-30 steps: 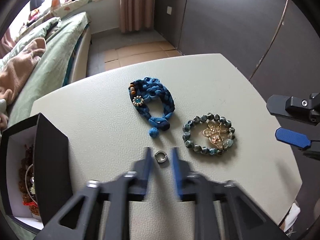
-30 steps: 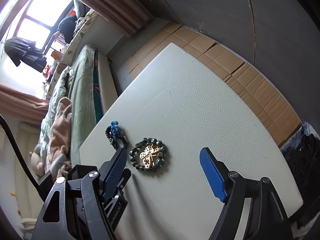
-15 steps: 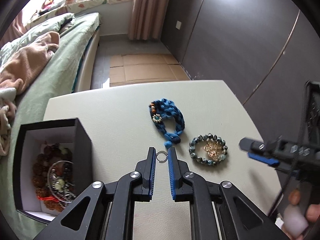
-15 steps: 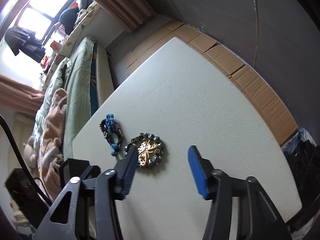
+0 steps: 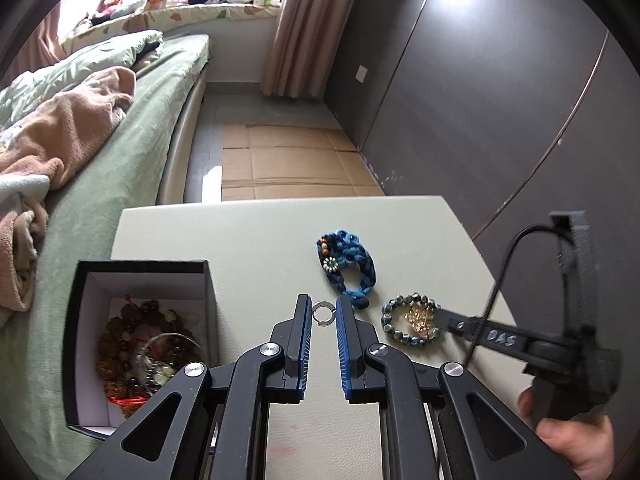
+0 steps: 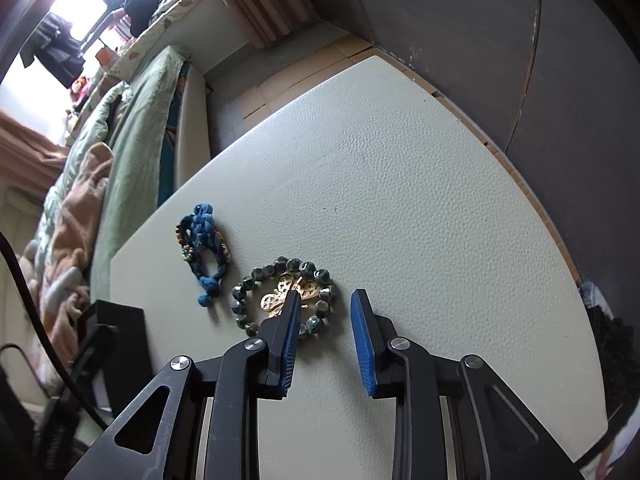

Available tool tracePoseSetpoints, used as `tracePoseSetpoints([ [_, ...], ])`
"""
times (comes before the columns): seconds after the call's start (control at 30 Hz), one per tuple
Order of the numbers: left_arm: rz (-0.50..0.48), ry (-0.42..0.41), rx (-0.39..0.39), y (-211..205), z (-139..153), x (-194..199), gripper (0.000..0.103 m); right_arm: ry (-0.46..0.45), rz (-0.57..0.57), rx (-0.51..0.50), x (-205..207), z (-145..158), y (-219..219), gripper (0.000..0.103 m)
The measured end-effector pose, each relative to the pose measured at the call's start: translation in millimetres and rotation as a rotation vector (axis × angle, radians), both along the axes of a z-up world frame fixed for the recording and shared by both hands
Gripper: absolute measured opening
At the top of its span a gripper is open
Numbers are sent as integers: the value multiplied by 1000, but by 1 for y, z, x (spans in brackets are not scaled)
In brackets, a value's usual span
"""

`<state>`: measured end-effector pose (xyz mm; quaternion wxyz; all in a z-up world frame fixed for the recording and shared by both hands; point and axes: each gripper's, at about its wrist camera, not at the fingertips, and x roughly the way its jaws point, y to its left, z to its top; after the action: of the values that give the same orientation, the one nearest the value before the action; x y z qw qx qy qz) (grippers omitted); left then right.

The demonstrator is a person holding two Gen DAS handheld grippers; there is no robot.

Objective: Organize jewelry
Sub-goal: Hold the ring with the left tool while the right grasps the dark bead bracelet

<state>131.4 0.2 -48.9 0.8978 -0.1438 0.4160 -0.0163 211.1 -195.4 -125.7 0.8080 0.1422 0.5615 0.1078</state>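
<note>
My left gripper point(image 5: 323, 307) is shut on a small silver ring point(image 5: 322, 314) and holds it above the pale table point(image 5: 248, 240). A blue braided bracelet point(image 5: 347, 267) lies just beyond it, and a grey-green bead bracelet point(image 5: 412, 325) with a gold butterfly brooch point(image 5: 419, 317) inside it lies to the right. My right gripper point(image 6: 326, 298) is open over the bead bracelet point(image 6: 280, 300), its left finger above the brooch point(image 6: 280, 294). The blue bracelet point(image 6: 202, 248) lies to their left.
A black open box point(image 5: 140, 268) holding several bead strings and a bangle stands at the table's left; its corner shows in the right wrist view point(image 6: 116, 320). A bed point(image 5: 120, 120) lies beyond the left edge. Dark wall panels point(image 5: 480, 100) stand at the right.
My left gripper has closed on the ring and lifted it off the table. My right gripper has narrowed its opening and come down over the bead bracelet.
</note>
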Motion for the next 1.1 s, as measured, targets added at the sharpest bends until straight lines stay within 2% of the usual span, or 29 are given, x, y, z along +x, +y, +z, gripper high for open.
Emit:
tracePoseSetpoints([
  [0.23,18,-13,-11,13,5,-5,13,-32,32,-104,0,1,14,27],
  [0.43,28,-11,-14,18,6,-9,13,-85,93,-241,-7,7,32,21],
  [0.53,28,-12,-11,19,6,-11,13,-101,131,-273,-11,9,35,16],
  [0.57,28,-12,-10,19,7,-13,13,-96,139,-270,-12,9,34,11],
  [0.73,32,-16,-7,21,8,-17,13,-81,147,-257,-17,7,26,10],
  [0.9,42,-27,-7,24,11,-22,13,-103,114,-124,-20,19,15,10],
  [1.1,59,-44,-12,34,17,-27,13,-163,150,-19,-30,40,19,10],
])
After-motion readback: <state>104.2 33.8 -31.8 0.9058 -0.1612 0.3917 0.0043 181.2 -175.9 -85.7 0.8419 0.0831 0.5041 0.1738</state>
